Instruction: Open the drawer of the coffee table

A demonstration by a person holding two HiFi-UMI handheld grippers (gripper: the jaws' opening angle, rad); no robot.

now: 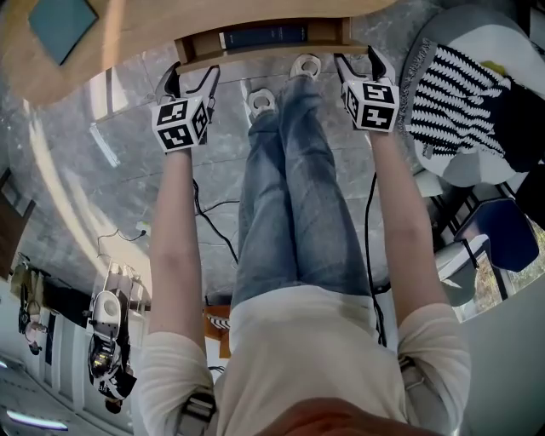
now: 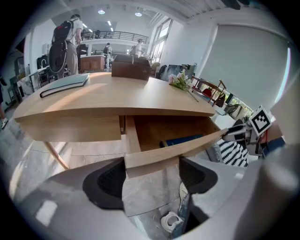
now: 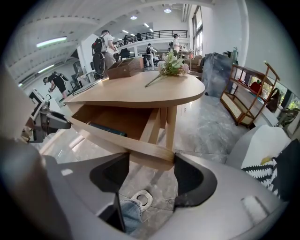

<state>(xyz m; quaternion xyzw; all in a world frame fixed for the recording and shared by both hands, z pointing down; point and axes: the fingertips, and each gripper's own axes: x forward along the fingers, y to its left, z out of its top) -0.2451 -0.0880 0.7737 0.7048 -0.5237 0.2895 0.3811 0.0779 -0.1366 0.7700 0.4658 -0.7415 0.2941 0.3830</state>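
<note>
Grey marble floor (image 1: 213,162) spreads under a low wooden coffee table (image 2: 70,124) in a big open hall. Its drawer (image 2: 159,129) stands open toward the person, and a dark blue book (image 2: 180,140) lies inside, along the drawer front (image 2: 164,152).

From the head view, the left hand-held gripper (image 1: 191,78) is at the left end of the drawer front and the right hand-held gripper (image 1: 358,61) at the right end, with the person's legs in jeans (image 1: 294,196) between the two arms. This view shows only the near edge of the coffee table and a teal book (image 1: 61,24) on it.

The two gripper views show more of the surface (image 2: 117,96): a brown box (image 2: 131,69) at the far side, a bunch of flowers (image 2: 179,82) to the right and a flat dark notebook (image 2: 65,84) to the left. In both of these views the jaws are wide apart, and the lower edge of the drawer front lies between them. Whether the pads touch the wood is not clear; it seems they only frame it. The right gripper view alone shows a table leg (image 3: 171,126) just behind the drawer's right end.
</note>
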